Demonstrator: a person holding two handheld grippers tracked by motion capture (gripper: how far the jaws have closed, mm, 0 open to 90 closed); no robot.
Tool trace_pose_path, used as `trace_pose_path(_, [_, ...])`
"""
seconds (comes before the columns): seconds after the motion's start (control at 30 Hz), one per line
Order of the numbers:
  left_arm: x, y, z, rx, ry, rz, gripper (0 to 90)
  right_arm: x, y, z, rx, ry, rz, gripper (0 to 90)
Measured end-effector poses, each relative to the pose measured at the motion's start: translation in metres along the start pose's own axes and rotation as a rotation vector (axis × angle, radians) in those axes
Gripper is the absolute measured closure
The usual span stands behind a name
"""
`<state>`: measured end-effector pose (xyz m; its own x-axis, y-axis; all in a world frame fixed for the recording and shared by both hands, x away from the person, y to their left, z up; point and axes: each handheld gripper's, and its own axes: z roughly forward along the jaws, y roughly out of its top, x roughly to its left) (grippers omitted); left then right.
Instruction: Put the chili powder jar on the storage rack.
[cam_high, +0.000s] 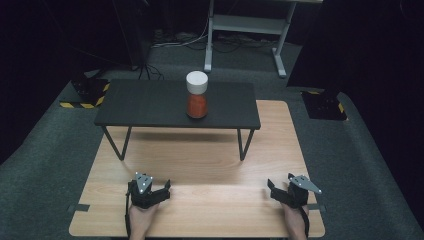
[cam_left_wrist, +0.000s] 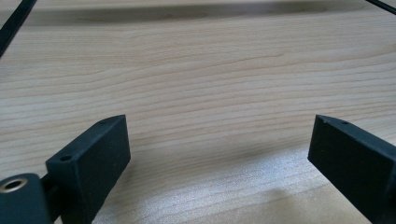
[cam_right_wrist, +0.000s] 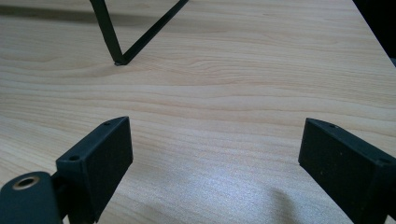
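Left gripper (cam_high: 156, 191): fingers (cam_left_wrist: 93, 158) spread wide, nothing between them but bare wood of the table (cam_high: 200, 165). Right gripper (cam_high: 280, 192): same, fingers (cam_right_wrist: 100, 154) far apart, empty, low over the tabletop near the person's edge. Both hands sit at the near side, one toward each corner, well apart from each other.

Outward from there: a black shelf (cam_high: 150, 107) on thin legs stands across the far half of the table. One leg's foot (cam_right_wrist: 116, 62) shows ahead of the right gripper, up-left in its own view. On the shelf, roughly mid-width, stands the jar (cam_high: 197, 102): upright, long axis vertical, white lid (cam_high: 197, 81) on top, red contents in the lower part.

Key relation: jar lies straight ahead and higher than both grippers, well apart from each, abt midway between them left-to-right, maybe a touch closer to the left. Neither arm has a clear edge. Judgement: whichever goes must rise over the shelf's front edge, then close on the jar from the side, w/ fingers level.
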<state>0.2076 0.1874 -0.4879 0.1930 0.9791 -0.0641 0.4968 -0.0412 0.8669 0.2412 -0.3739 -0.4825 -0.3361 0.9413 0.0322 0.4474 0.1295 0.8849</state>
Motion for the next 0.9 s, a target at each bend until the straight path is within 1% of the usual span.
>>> trace_pose_path(0.23, [0.0008, -0.0008, -0.0003, -0.005, -0.005, -0.003, 6.0, 0.0000, 0.0000, 0.0000, 0.001, 0.001, -0.001, 9.6])
trace_pose_path(0.47, [0.0007, -0.0014, -0.0007, -0.009, -0.002, -0.008, 5.8, -0.0001, -0.0003, -0.0002, -0.002, 0.001, -0.001, 9.6])
trace_pose_path(0.9, [0.0007, -0.0016, -0.0006, -0.009, -0.005, -0.003, 5.8, -0.0001, -0.0007, -0.0005, -0.004, 0.002, 0.000, 9.7])
